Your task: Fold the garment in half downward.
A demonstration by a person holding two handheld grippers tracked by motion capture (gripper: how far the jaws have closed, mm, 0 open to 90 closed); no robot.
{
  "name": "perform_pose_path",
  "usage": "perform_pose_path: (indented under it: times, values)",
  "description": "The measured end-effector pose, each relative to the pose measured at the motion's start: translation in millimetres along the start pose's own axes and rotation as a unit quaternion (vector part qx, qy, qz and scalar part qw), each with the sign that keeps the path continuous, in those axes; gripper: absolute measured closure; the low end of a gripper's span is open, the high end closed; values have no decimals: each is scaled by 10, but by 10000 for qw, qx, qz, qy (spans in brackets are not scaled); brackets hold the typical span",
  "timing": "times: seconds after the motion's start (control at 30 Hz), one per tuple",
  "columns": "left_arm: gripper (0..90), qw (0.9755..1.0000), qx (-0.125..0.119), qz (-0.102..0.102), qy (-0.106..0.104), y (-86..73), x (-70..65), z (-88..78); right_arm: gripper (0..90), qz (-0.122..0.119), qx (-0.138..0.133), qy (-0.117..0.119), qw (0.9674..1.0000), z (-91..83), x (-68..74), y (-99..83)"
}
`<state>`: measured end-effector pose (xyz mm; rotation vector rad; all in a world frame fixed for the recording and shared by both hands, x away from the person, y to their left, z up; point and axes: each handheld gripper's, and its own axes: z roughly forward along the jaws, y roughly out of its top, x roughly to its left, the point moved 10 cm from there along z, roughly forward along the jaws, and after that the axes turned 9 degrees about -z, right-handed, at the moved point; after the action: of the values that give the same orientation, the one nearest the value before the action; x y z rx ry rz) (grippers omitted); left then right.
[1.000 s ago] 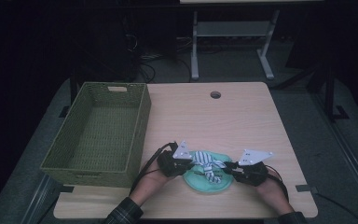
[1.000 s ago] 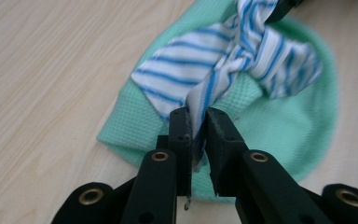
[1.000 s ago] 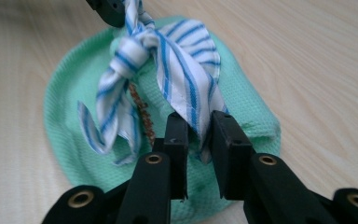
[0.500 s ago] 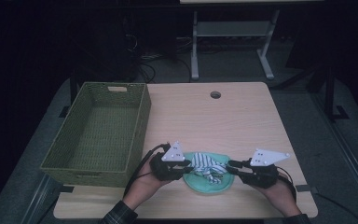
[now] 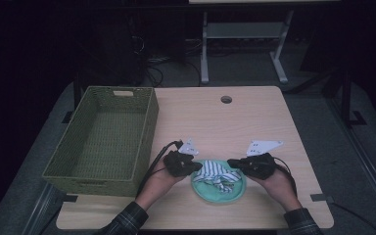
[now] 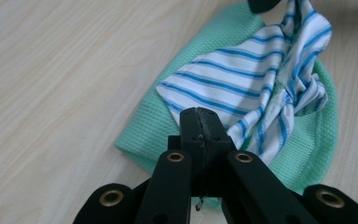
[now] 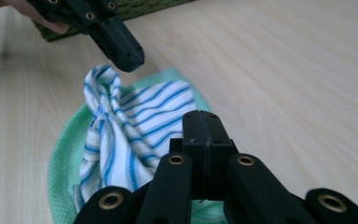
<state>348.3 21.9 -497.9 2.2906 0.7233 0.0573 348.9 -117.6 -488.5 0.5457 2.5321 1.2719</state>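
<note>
High view: left gripper (image 5: pixel 195 167), right gripper (image 5: pixel 232 162) fingers clenched, each pinching striped cloth (image 5: pixel 218 174) on green cloth (image 5: pixel 203 189).

A white cloth with blue stripes (image 6: pixel 249 88) lies crumpled on top of a green waffle-textured cloth (image 6: pixel 156 126), and both sit near the front edge of the wooden table (image 5: pixel 215 122), just to the right of the woven green basket (image 5: pixel 103 142). The green cloth spreads flat in a rounded shape, its edges showing all around the striped one. The striped cloth is bunched and twisted, with one flat triangular flap and one end drawn up into a peak (image 7: pixel 100 79).
</note>
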Motion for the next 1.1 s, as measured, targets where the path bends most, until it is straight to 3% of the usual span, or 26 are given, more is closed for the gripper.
perform_pose_path:
  times: [0.17,0.23,0.4,0.53,0.6,0.73,0.87,1.1]
  values:
    - [895,9998,-29,44,-195,-24,-107,13,897,-58,92,175,9998,19,116,-52]
    - [895,9995,52,150,-256,-56,-147,7,896,-50,94,208,9997,3,153,-80]
    - [894,9990,141,144,-390,-149,-253,14,895,-107,103,279,9995,-59,250,-125]
    - [892,9981,299,281,-455,-237,-321,-3,892,-176,149,351,9991,-80,348,-163]
    - [891,9982,283,212,-493,-273,-366,8,891,-156,165,420,9989,-85,411,-196]
    - [889,9971,435,269,-561,-374,-447,52,891,-252,307,526,9978,-66,540,-292]
    - [879,9962,591,373,-512,-441,-471,87,891,-236,421,619,9969,-42,620,-386]
    - [862,9964,669,355,-389,-460,-459,124,892,-242,554,675,9959,-7,658,-480]
